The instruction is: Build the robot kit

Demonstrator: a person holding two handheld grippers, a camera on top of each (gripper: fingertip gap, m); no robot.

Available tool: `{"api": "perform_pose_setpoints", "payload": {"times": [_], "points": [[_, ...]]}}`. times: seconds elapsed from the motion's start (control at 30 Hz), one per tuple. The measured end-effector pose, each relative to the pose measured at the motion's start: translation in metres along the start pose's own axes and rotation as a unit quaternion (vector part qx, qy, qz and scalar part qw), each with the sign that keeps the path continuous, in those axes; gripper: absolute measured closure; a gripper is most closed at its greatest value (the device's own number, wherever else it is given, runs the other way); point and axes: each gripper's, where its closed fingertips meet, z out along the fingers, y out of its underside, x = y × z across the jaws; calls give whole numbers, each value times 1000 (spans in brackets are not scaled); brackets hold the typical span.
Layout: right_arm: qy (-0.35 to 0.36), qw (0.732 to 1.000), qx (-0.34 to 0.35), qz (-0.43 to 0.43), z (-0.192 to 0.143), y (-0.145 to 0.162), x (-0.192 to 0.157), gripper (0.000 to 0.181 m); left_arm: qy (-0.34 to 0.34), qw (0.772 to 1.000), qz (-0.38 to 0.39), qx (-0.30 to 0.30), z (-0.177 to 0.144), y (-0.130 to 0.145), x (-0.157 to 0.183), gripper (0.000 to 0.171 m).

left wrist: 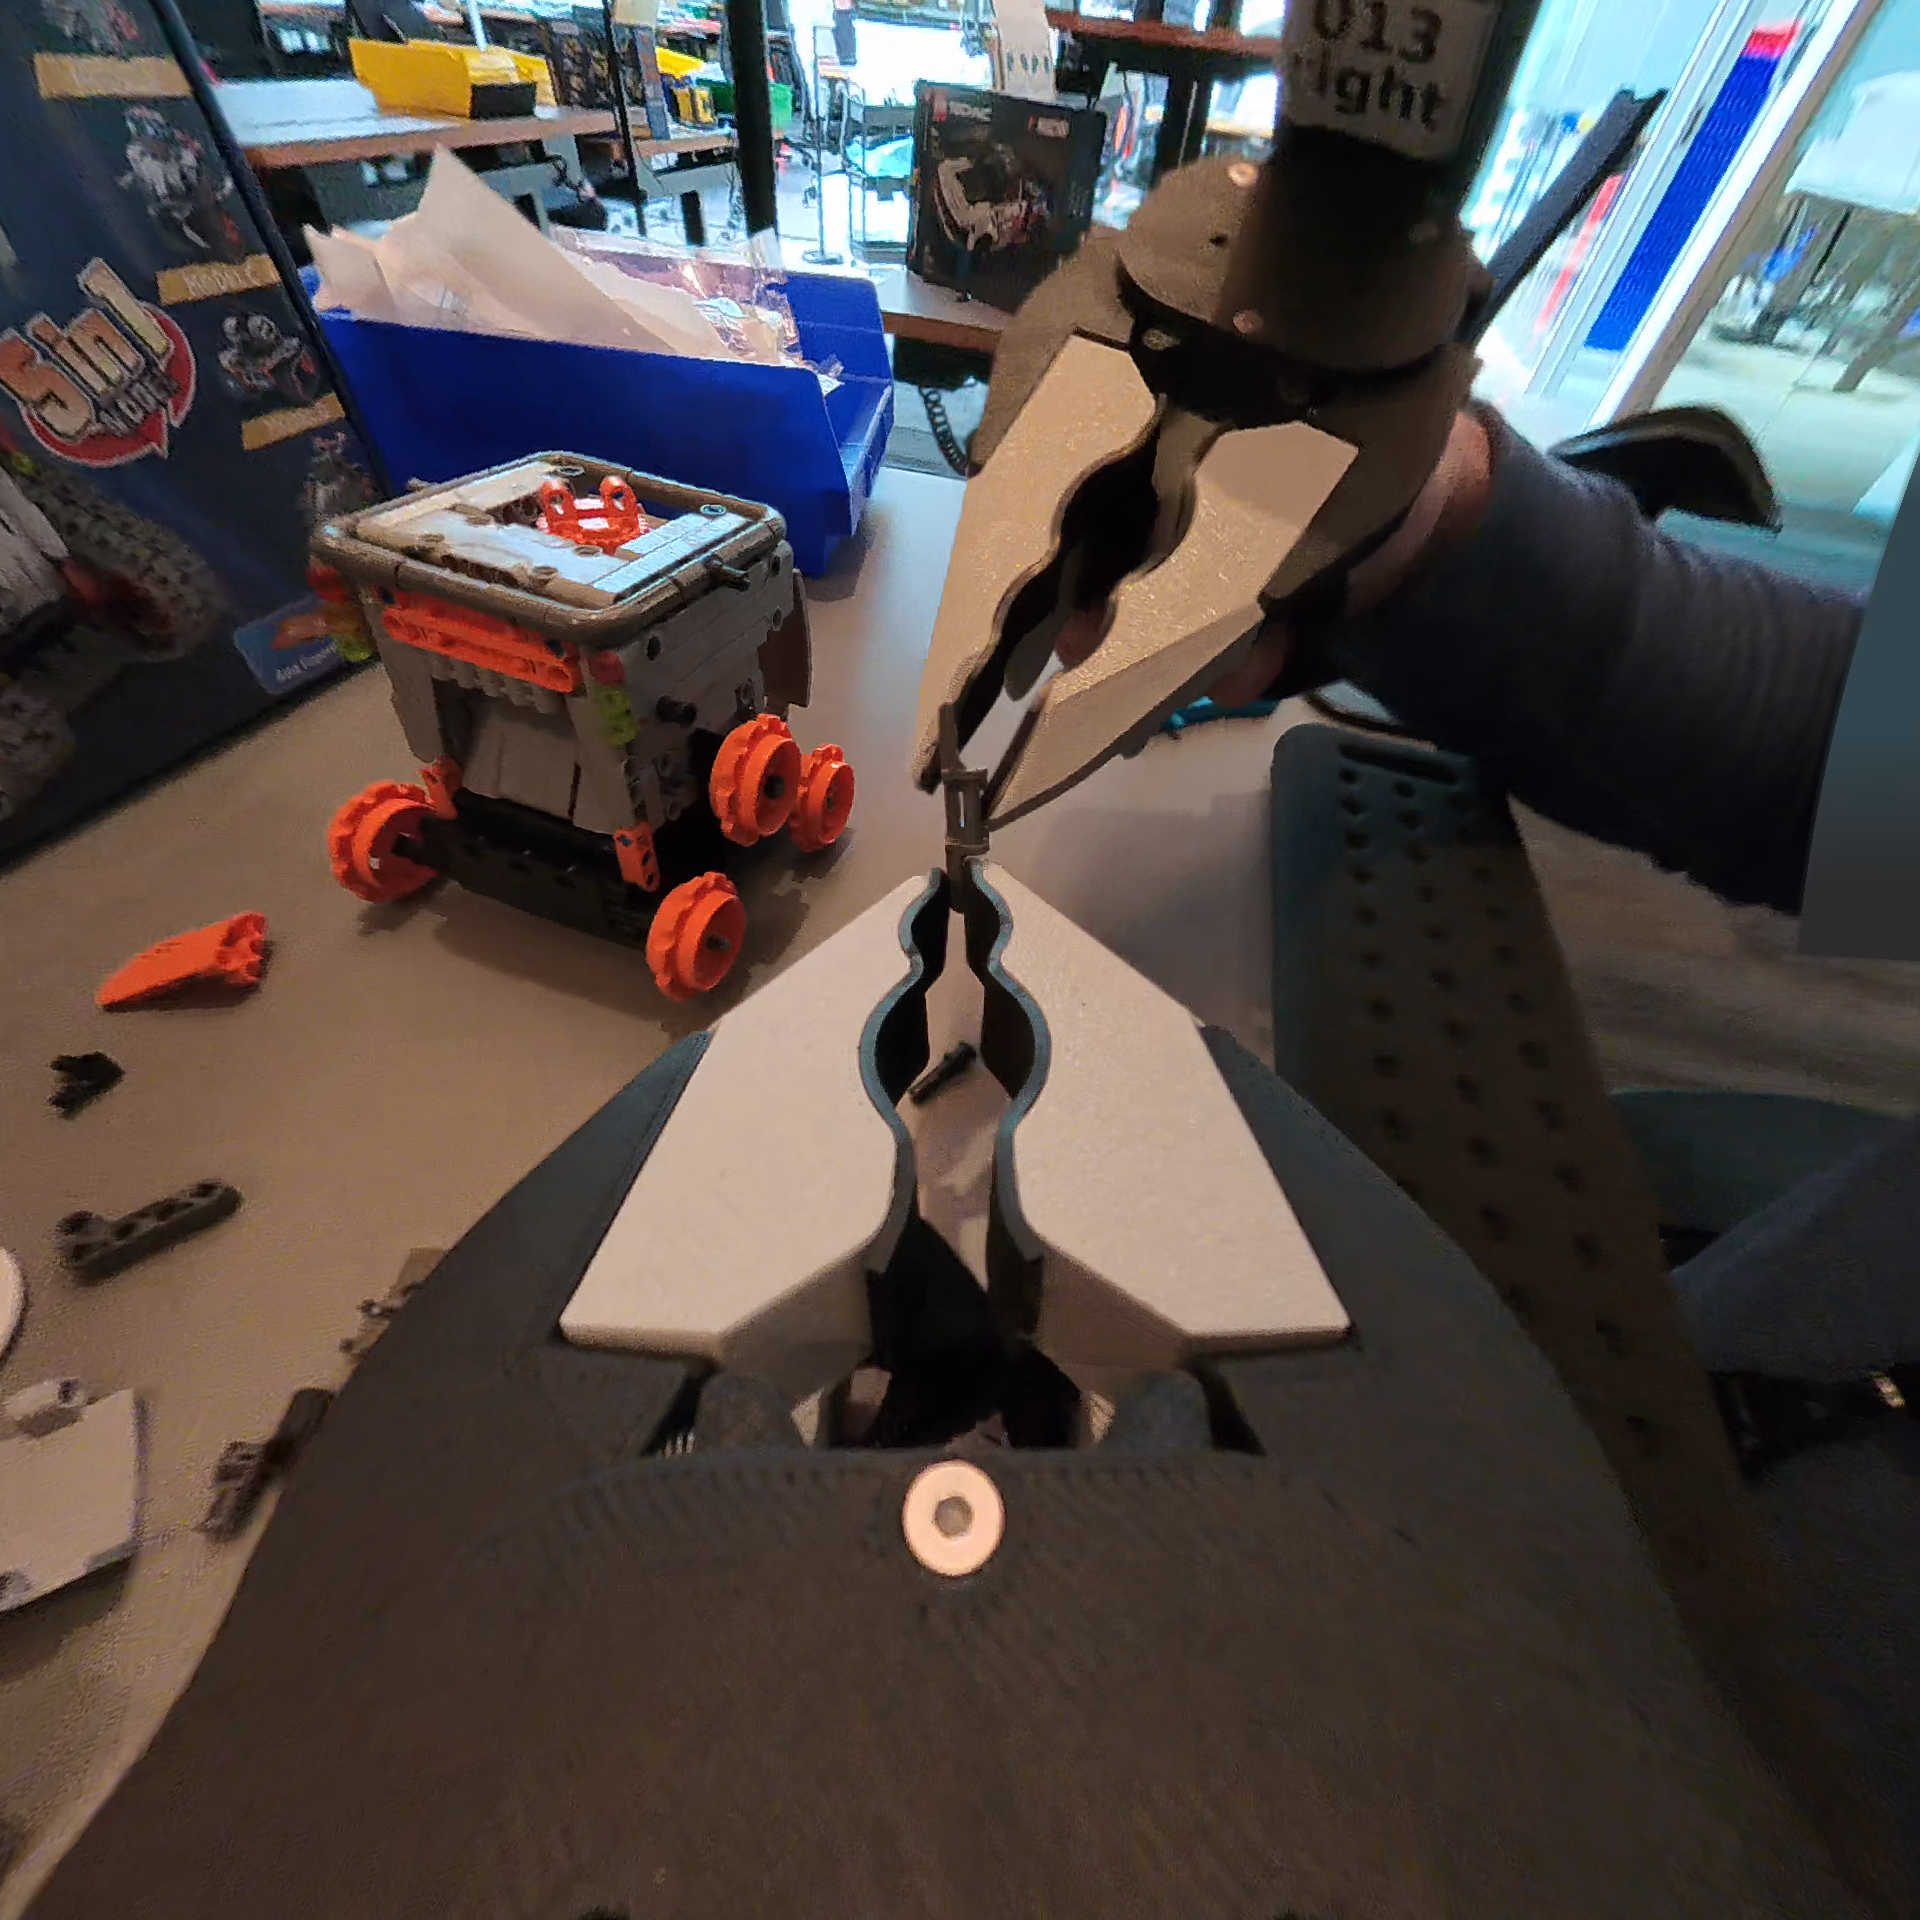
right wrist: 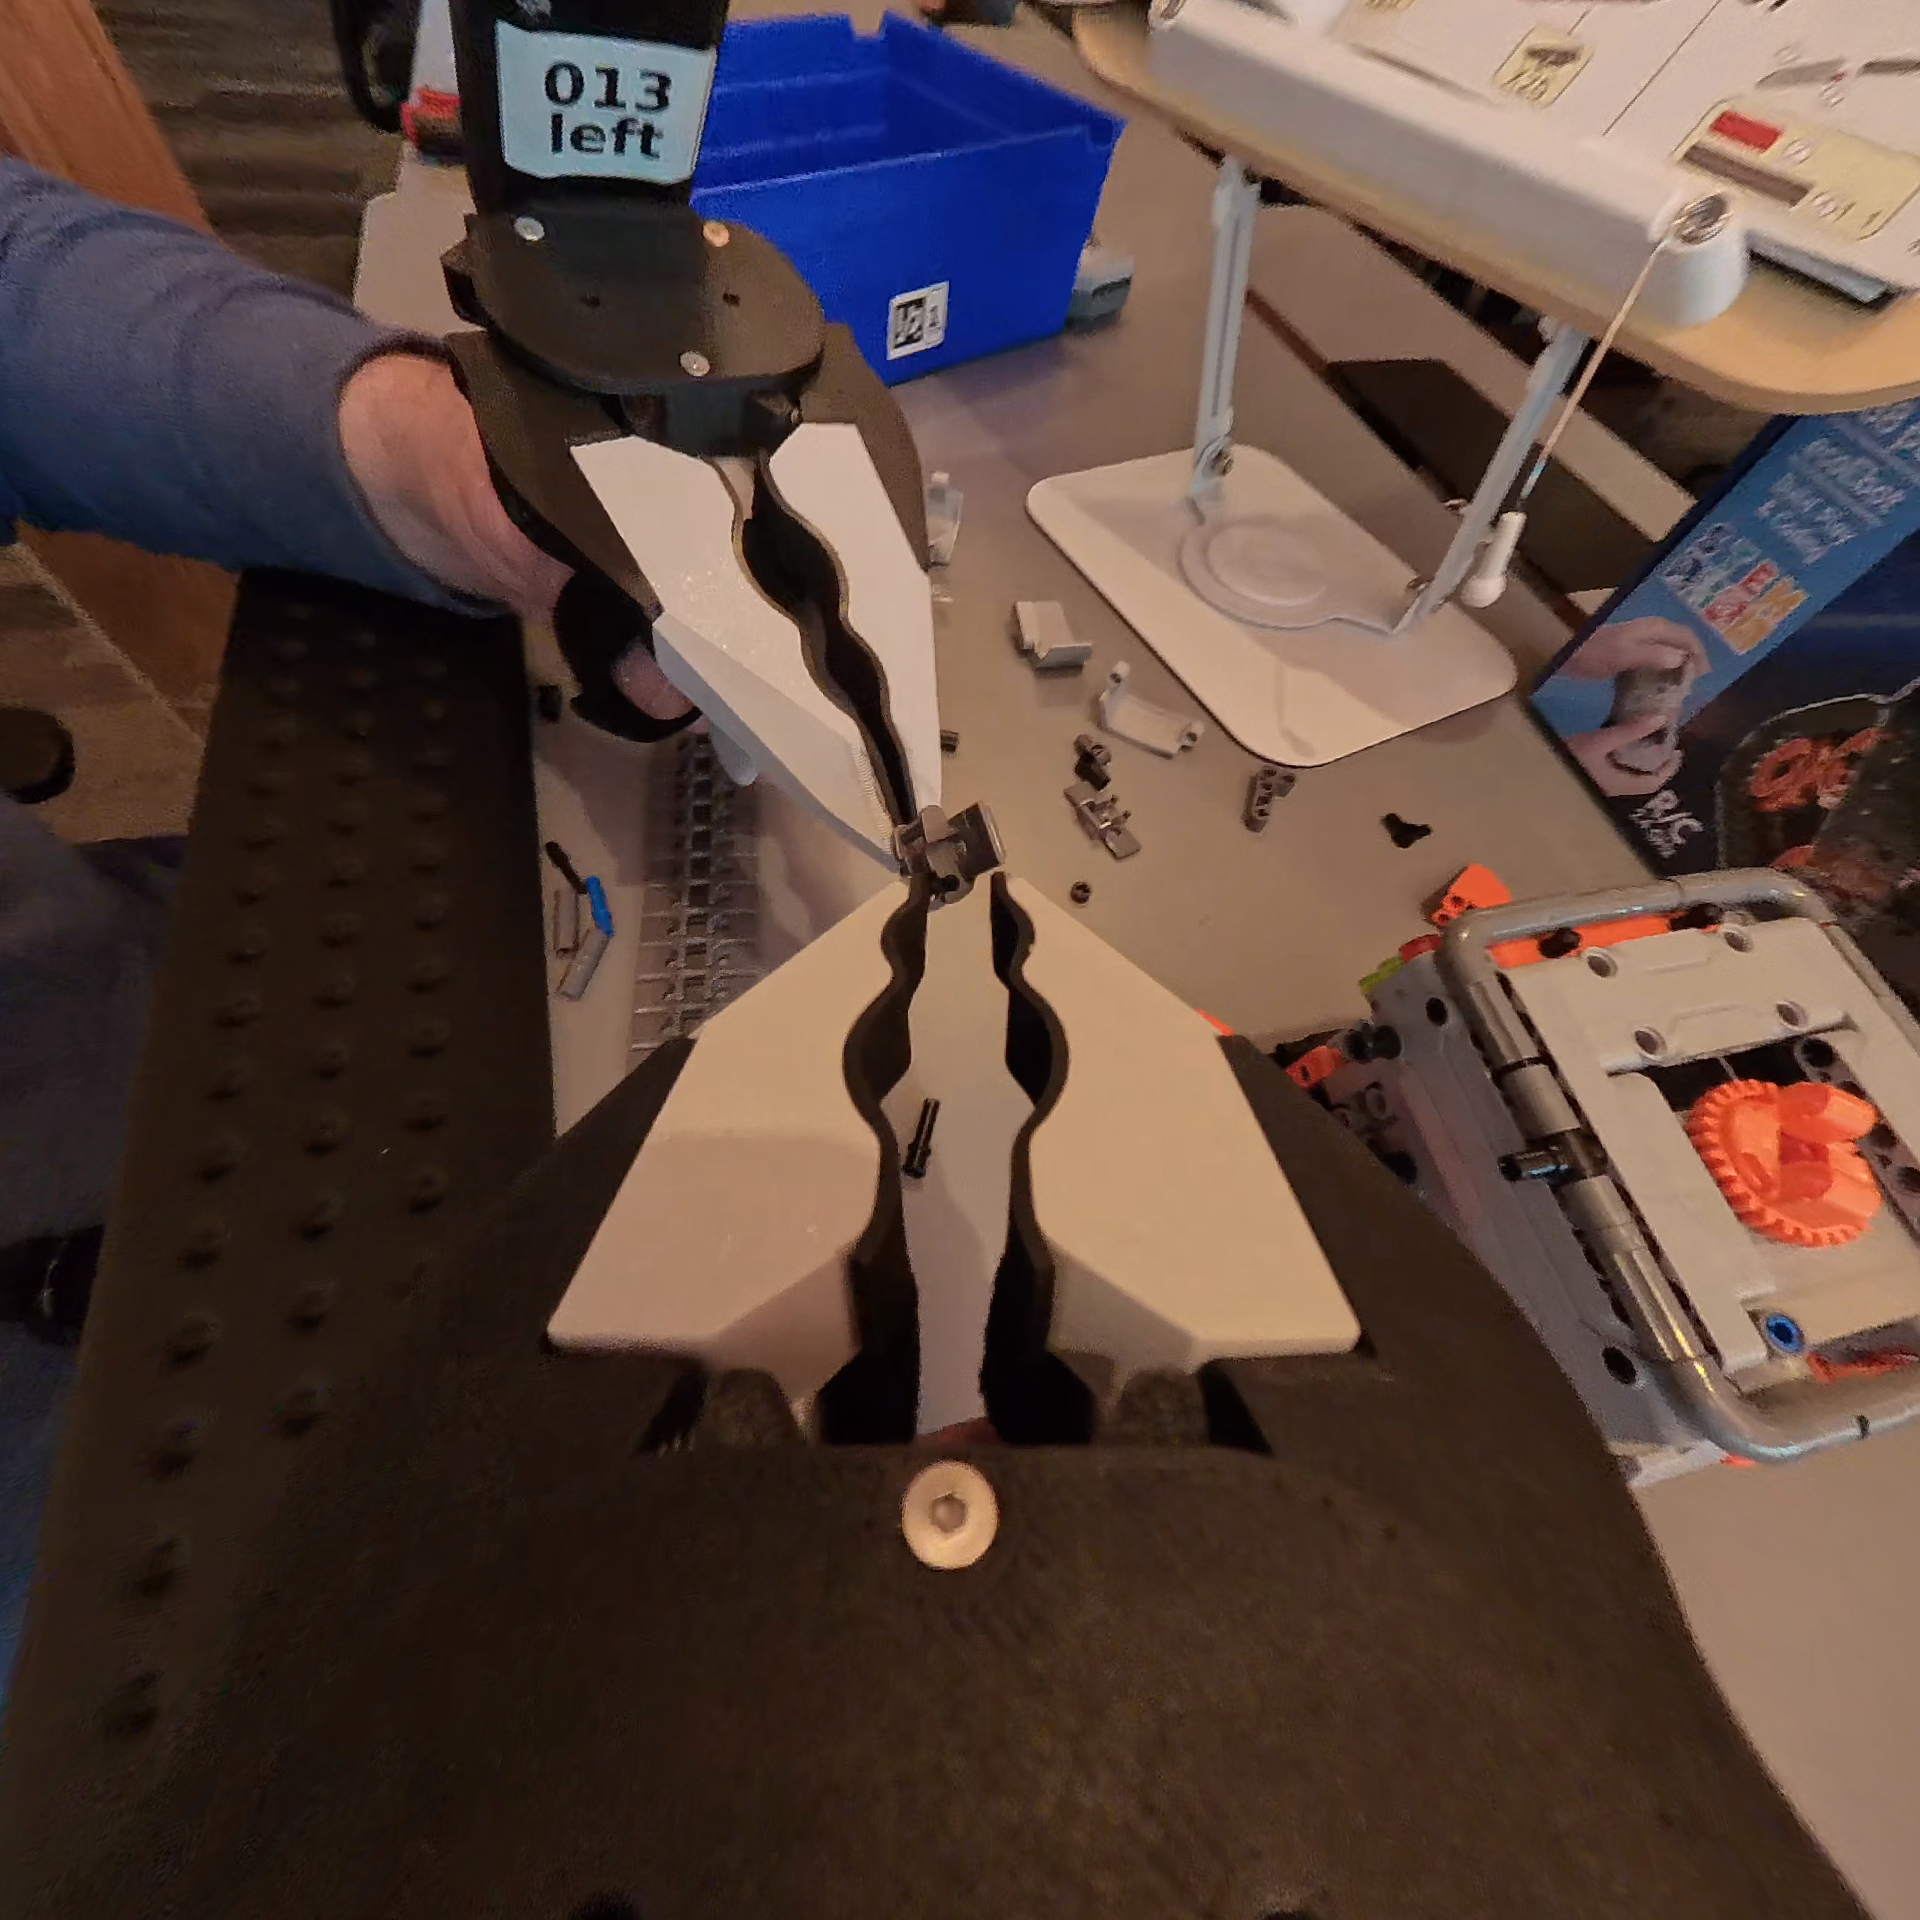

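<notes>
My left gripper (left wrist: 963, 876) is shut on one end of a small grey connector piece (left wrist: 965, 816), held in the air above the grey table (left wrist: 436, 1049). My right gripper (left wrist: 958, 790) comes in from above and grips the other end, tip to tip with the left. In the right wrist view my right gripper (right wrist: 958, 885) has its jaws close about the connector (right wrist: 951, 836), and the left gripper (right wrist: 912, 826) reaches down from the upper left. A loose black pin (left wrist: 940, 1070) lies on the table below, also in the right wrist view (right wrist: 920, 1138).
A grey model vehicle with orange wheels (left wrist: 582, 675) (right wrist: 1662, 1143) stands close by. A blue bin (left wrist: 623, 416) (right wrist: 914, 187), a printed box (right wrist: 1766, 675), a white stand (right wrist: 1278, 623), grey track links (right wrist: 691, 904), an orange panel (left wrist: 187, 961) and small loose parts (right wrist: 1101, 810) lie around. A black perforated chair back (right wrist: 312, 935) stands at the table edge. The grippers are tip to tip, or close to it. Left tips and right tips are each some 25 cm from the orange panel (left wrist: 187, 961). My right wrist view (right wrist: 1473, 894) looks at it from another angle.
</notes>
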Motion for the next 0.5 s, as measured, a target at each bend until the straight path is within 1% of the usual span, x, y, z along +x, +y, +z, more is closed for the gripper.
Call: {"api": "perform_pose_setpoints", "payload": {"times": [0.1, 0.13, 0.17, 0.2, 0.27, 0.3, 0.33, 0.37, 0.43, 0.5], "points": [[31, 999, 9, -32, 0, 0, 0, 172, 23, 998, -49, 9, 1, 1, 1, 170], [54, 997, 10, -48, -1, 0, 3, 165, 27, 997, -65, 11, 1, 1, 1, 169], [83, 994, 9, -68, -3, 0, 6, 151, 38, 996, -84, 15, 2, 1, 2, 169], [112, 989, 8, -94, -6, -1, 9, 145, 50, 993, -107, 21, 2, 0, 3, 169], [162, 974, -3, -156, -11, -4, 10, 141, 63, 988, -138, 29, 4, -1, 5, 169], [178, 968, -17, -178, -10, -2, 9, 134, 66, 986, -148, 29, 6, 0, 6, 169], [184, 964, -36, -188, -8, 1, 6, 121, 68, 985, -157, 35, 7, -2, 6, 169], [186, 963, -50, -188, -4, 5, 3, 117, 71, 983, -165, 40, 7, -5, 7, 169], [209, 957, -57, -191, 0, 7, 4, 120, 68, 983, -166, 41, 7, -6, 7, 169], [235, 948, -62, -208, 3, 7, 5, 129, 78, 980, -177, 46, 8, -8, 11, 169]]}}
